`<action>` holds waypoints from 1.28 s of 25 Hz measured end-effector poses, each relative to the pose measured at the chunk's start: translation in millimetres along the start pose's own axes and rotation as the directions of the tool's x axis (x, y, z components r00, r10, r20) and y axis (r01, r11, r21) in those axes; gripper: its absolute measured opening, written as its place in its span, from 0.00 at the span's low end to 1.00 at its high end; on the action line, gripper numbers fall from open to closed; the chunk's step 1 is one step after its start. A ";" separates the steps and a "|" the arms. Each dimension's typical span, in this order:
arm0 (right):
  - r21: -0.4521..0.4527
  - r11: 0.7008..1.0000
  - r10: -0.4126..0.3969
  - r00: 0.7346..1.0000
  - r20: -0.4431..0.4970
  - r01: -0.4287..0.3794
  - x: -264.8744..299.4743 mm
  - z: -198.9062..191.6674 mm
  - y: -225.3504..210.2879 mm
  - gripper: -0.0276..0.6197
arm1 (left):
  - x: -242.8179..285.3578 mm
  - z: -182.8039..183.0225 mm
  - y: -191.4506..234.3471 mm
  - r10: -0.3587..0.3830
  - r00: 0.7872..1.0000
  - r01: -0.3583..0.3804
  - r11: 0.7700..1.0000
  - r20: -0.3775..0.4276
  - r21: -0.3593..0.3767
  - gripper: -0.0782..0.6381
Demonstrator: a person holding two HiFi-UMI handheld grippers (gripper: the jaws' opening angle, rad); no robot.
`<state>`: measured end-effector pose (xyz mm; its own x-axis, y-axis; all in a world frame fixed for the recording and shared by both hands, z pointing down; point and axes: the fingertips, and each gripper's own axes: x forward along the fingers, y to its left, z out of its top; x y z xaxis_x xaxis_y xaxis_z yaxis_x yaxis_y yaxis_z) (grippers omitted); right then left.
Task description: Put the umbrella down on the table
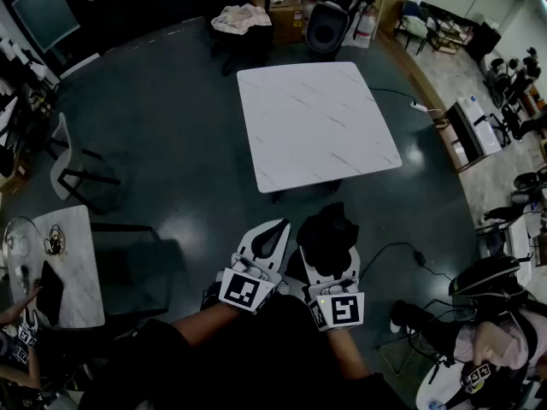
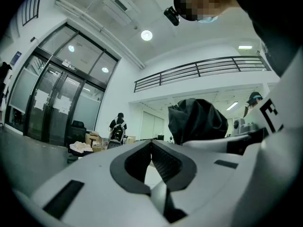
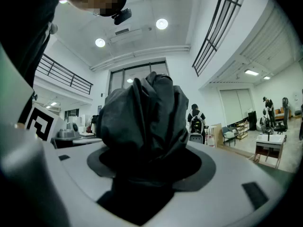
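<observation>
A black folded umbrella [image 1: 330, 231] sits bunched between the jaws of my right gripper [image 1: 328, 248], which is shut on it. In the right gripper view the umbrella's fabric [image 3: 142, 119] fills the gap between the jaws and hides the pads. My left gripper [image 1: 275, 233] is close beside it on the left, its tips touching with nothing between them. From the left gripper [image 2: 151, 145] the umbrella [image 2: 196, 119] shows to the right. Both grippers are held level over the dark floor, short of the near edge of the white marble table [image 1: 316, 126].
A chair [image 1: 75, 171] stands at the left. A small marble table [image 1: 75, 267] with a glass bowl is at the lower left. A cable [image 1: 402, 250] lies on the floor at the right, near a seated person [image 1: 491, 336]. Boxes and equipment stand beyond the table.
</observation>
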<state>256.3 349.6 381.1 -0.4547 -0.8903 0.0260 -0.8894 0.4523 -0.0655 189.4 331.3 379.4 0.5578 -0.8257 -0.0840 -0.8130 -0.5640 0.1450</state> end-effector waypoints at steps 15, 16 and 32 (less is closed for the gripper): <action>0.109 0.991 0.084 0.993 -0.078 -0.076 34.5 -29.8 3.0 0.54 | -5.1 -19.8 27.6 0.050 0.999 -0.049 0.999 0.021 -0.010 0.13; 0.113 0.991 0.076 0.994 -0.081 -0.067 41.0 -31.0 3.0 0.54 | -4.0 -18.6 34.3 0.059 0.998 -0.058 0.998 0.018 -0.016 0.13; 0.012 0.999 0.042 0.988 -0.148 -0.040 229.6 -28.9 66.2 0.54 | 15.1 -8.8 253.6 0.112 0.994 -0.112 0.988 -0.001 -0.104 0.13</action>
<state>91.7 176.7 411.6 -0.4933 -0.8530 0.1702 -0.8697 0.4873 -0.0788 -6.9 175.9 423.7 0.4633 -0.8837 -0.0661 -0.8483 -0.4638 0.2555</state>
